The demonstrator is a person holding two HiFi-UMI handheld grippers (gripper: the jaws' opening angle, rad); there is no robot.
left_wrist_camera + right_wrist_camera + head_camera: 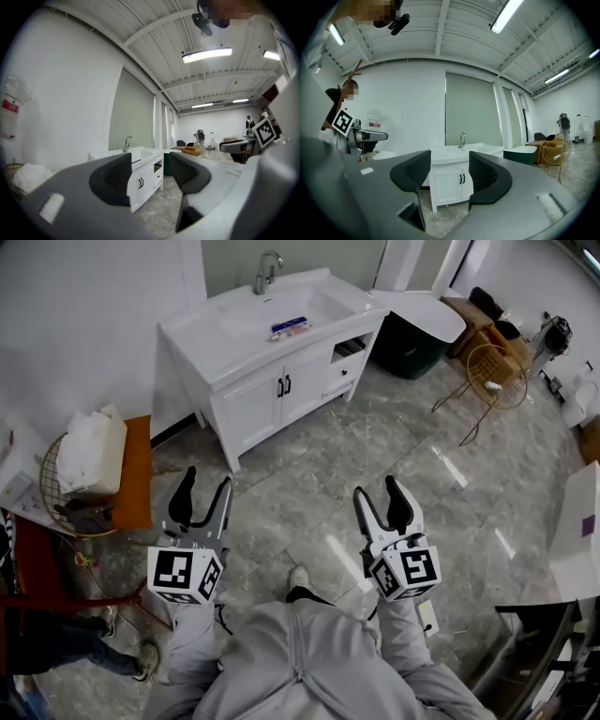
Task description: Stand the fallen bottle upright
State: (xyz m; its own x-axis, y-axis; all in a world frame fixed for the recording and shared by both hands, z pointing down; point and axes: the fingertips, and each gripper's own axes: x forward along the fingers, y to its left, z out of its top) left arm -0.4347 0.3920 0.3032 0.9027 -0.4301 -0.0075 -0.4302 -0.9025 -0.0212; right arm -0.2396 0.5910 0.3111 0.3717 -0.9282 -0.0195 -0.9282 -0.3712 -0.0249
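The bottle [289,329] lies along the tabletop's [234,362] front edge, well ahead. The left tongs [208,477] and right tongs [375,486] are spread and empty, neither clearly nearer.

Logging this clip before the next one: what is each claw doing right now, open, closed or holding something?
Left grey claw: open, holding nothing.
Right grey claw: open, holding nothing.

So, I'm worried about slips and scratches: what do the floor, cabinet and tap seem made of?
Floor: polished grey stone or stone-look tile, judging by veining and glare streaks.
Cabinet: probably white painted or laminated board; smooth, even, low sheen.
Tap: bright metal, likely chromed; silvery with highlights.
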